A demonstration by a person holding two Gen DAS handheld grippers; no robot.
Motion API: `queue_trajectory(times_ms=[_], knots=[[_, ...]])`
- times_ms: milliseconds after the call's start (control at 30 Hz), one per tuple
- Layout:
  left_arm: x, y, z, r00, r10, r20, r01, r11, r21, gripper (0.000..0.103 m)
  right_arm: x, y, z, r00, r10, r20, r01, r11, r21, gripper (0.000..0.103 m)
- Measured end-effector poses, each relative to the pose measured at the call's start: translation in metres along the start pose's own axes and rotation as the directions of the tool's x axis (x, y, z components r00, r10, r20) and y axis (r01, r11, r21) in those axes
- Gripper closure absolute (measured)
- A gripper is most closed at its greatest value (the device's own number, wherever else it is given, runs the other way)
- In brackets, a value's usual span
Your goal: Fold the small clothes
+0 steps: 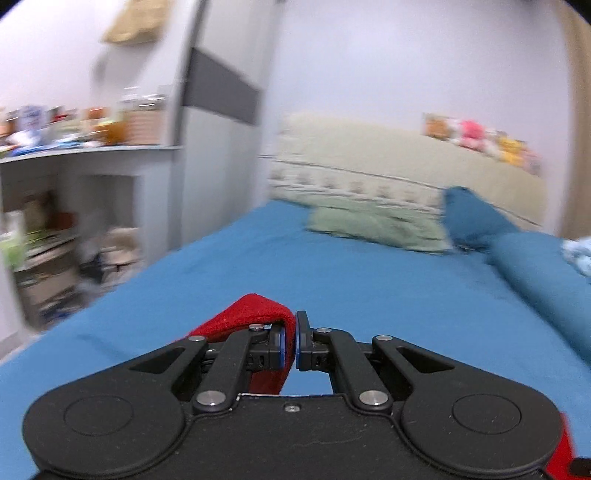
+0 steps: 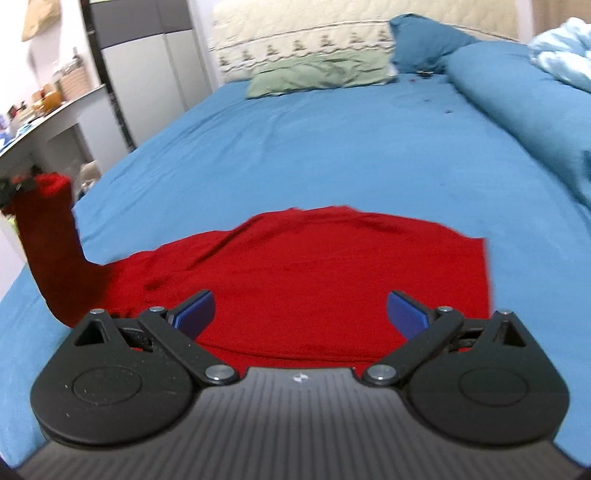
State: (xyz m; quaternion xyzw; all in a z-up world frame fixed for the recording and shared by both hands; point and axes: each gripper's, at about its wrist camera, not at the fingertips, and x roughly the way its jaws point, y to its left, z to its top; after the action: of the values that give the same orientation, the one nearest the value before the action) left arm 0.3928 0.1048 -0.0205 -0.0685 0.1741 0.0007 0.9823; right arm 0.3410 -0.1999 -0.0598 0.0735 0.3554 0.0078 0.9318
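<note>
A red garment (image 2: 314,273) lies spread on the blue bedsheet (image 2: 314,147). One part of it, a sleeve or corner (image 2: 48,236), is lifted up at the far left of the right wrist view. My left gripper (image 1: 290,341) is shut on that red cloth (image 1: 251,314) and holds it above the bed. My right gripper (image 2: 301,314) is open and empty, low over the near edge of the garment, with its blue pads (image 2: 195,312) wide apart.
A green pillow (image 2: 317,74) and a cream headboard cover (image 2: 314,33) are at the far end of the bed. A blue duvet roll (image 2: 524,96) lies along the right side. A grey shelf unit (image 1: 74,206) with clutter stands left of the bed.
</note>
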Motion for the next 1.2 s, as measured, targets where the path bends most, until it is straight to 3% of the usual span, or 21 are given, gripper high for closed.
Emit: queue_trajectory(times_ms=[100,233,367,467,500,567,600,633,767,800,833,900,967,1067,1133,1200], knots=[[0.020,-0.070,-0.021,0.993,-0.100,-0.061,0.102,0.994,0.030,0.099,-0.010,-0.028,-0.004,0.999,-0.042,0.009,0.042,0.999,0.004,0.000],[0.051,-0.149,-0.083,0.960,-0.183,-0.210,0.211,0.970,0.122,0.099,-0.014,-0.061,-0.013,0.996,-0.085,-0.010,0.085,0.996,0.004,0.000],[0.074,-0.189,-0.148,0.930,-0.154,-0.334,0.240,0.942,0.234,0.099,-0.008,-0.086,-0.029,0.994,-0.097,-0.041,0.097,0.995,0.003,0.000],[0.082,-0.192,-0.167,0.913,-0.145,-0.380,0.259,0.929,0.266,0.097,-0.002,-0.100,-0.040,0.994,-0.090,-0.062,0.092,0.996,0.021,0.000],[0.081,-0.193,-0.169,0.915,-0.145,-0.377,0.262,0.923,0.282,0.091,0.000,-0.101,-0.040,0.994,-0.089,-0.065,0.091,0.996,0.023,0.000],[0.072,-0.192,-0.165,0.915,-0.167,-0.367,0.285,0.912,0.295,0.069,0.002,-0.103,-0.039,0.994,-0.086,-0.061,0.087,0.996,0.025,0.000],[0.066,-0.189,-0.159,0.918,-0.172,-0.358,0.287,0.910,0.299,0.045,0.002,-0.102,-0.037,0.995,-0.081,-0.053,0.082,0.996,0.026,0.000],[0.060,-0.185,-0.154,0.925,-0.170,-0.341,0.278,0.912,0.300,0.035,0.000,-0.098,-0.035,0.996,-0.076,-0.046,0.077,0.997,0.024,0.000],[0.024,-0.139,-0.128,0.945,-0.169,-0.279,0.252,0.922,0.293,0.022,-0.002,-0.077,-0.017,0.999,-0.030,-0.012,0.029,0.999,-0.044,0.000],[0.017,-0.124,-0.124,0.954,-0.145,-0.264,0.223,0.929,0.295,0.009,0.001,-0.069,-0.013,1.000,-0.018,-0.009,0.017,0.997,-0.075,0.000],[0.010,-0.108,-0.122,0.965,-0.113,-0.238,0.185,0.935,0.303,0.003,0.005,-0.057,-0.009,1.000,-0.004,-0.011,0.003,0.992,-0.125,0.000],[0.002,-0.081,-0.125,0.978,-0.046,-0.206,0.114,0.936,0.332,0.003,0.018,-0.030,-0.006,0.999,0.014,-0.033,-0.021,0.975,-0.221,0.000],[0.000,-0.060,-0.134,0.980,0.027,-0.197,0.043,0.939,0.341,0.003,0.036,-0.003,-0.007,0.997,0.036,-0.065,-0.055,0.947,-0.318,0.000],[0.015,-0.035,-0.145,0.966,0.094,-0.243,-0.016,0.952,0.305,0.003,0.066,0.041,-0.016,0.993,0.047,-0.113,-0.094,0.882,-0.463,0.000],[0.024,-0.027,-0.147,0.960,0.119,-0.252,-0.040,0.954,0.296,0.003,0.084,0.064,-0.025,0.993,0.019,-0.114,-0.078,0.838,-0.541,0.000],[0.024,-0.023,-0.148,0.960,0.129,-0.250,-0.049,0.952,0.302,0.003,0.101,0.085,-0.034,0.995,-0.008,-0.104,-0.056,0.798,-0.601,0.015]])
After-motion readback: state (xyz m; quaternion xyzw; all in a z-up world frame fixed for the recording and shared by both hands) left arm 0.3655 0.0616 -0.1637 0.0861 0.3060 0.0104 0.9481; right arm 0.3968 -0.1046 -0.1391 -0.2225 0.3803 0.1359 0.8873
